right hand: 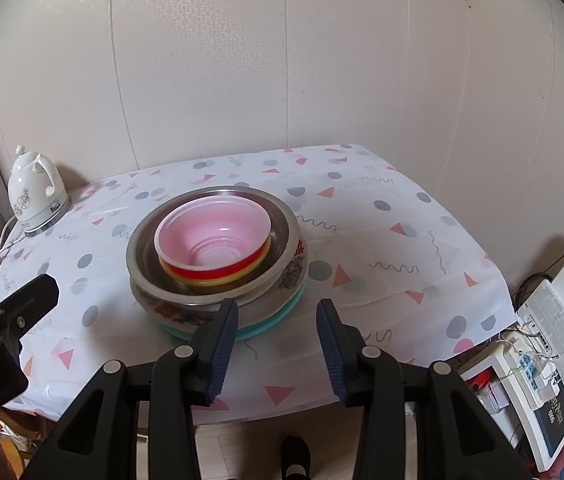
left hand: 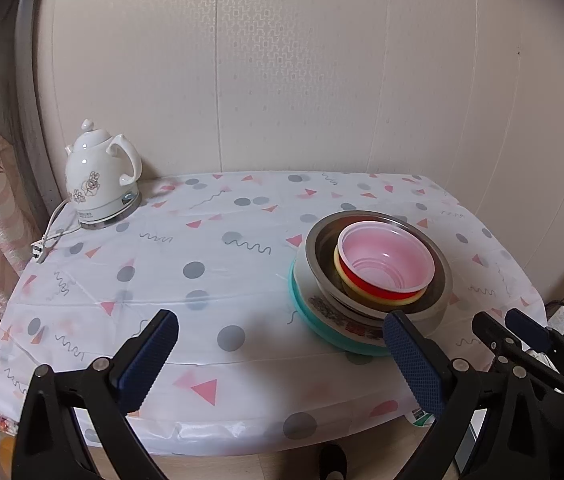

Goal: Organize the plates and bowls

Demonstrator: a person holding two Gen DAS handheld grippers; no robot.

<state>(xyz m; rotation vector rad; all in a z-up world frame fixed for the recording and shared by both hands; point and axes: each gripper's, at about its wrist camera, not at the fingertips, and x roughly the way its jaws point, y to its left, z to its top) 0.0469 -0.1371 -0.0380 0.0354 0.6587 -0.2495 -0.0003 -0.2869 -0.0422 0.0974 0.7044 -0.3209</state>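
Looking past both grippers, one stack of dishes sits on the surface (left hand: pixel 210 240), which is draped in a white cloth printed with dots, triangles and squiggles. Much of the stack is hidden: the teal plate (right hand: pixel 282 312) at the bottom shows only as a rim, the patterned plate (right hand: pixel 294 268) above it as a crescent whose print is too small to read, and the yellow bowl (right hand: pixel 218 280) as a thin band under the red bowl (right hand: pixel 202 269), which is lined pink inside. Both nest in the steel bowl (right hand: pixel 142 248).

In the left wrist view the stack lies at about 3 o'clock on the surface, close to its right edge; in the right wrist view it sits at 12 o'clock just beyond the fingers. Open cloth spreads from 9 to 12 o'clock in the left view, up to a white kettle (left hand: pixel 98 176) in the far corner — its cord (left hand: pixel 52 236) trails off the edge.

Counted: three bowls, two plates, one kettle.

The left gripper (left hand: pixel 282 364) has its fingers spread wide with nothing between them. The right gripper (right hand: pixel 278 356) keeps a narrower gap, also empty, hovering short of the stack's near rim. A foot (right hand: pixel 296 456) shows on the floor below.
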